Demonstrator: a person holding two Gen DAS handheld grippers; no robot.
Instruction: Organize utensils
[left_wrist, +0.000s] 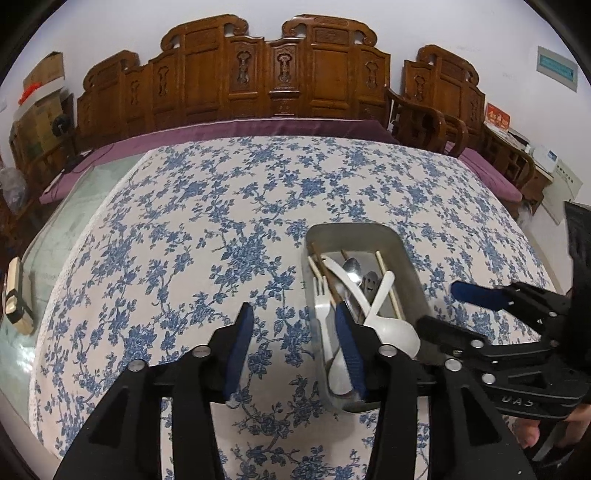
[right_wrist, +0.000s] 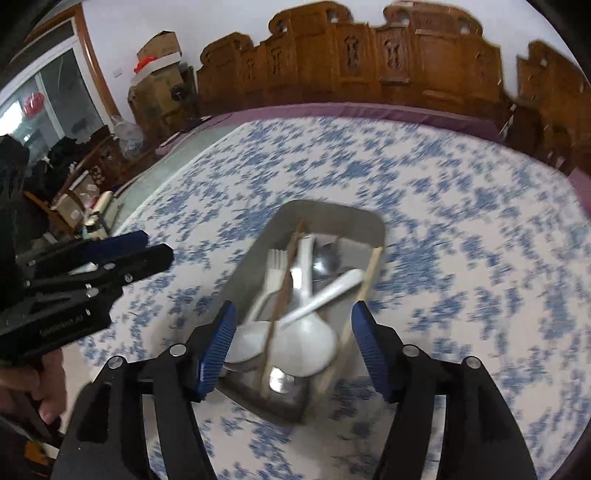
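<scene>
A grey metal tray (left_wrist: 402, 251) on the flowered cloth holds a white fork (left_wrist: 319, 295), white spoons (left_wrist: 391, 332), a metal spoon (left_wrist: 352, 266) and wooden chopsticks (left_wrist: 386, 280). My left gripper (left_wrist: 293, 350) is open, with only cloth and the tray's left wall showing between its fingers. In the right wrist view the left gripper (right_wrist: 159, 245) hangs to the left of the tray (right_wrist: 258, 240), apart from it. My right gripper (right_wrist: 293, 347) is open above the tray's near end, over a white spoon (right_wrist: 306, 339), and holds nothing. That view is blurred. The right gripper (left_wrist: 439, 306) also shows beside the tray's right wall.
The blue-flowered cloth (left_wrist: 221, 221) covers the table. Bare glass (left_wrist: 55, 258) borders it on the left, with a small cream object (left_wrist: 14, 291) on it. A carved wooden bench (left_wrist: 258, 74) with a purple cushion stands behind. A person's hand (left_wrist: 532, 435) grips the right tool.
</scene>
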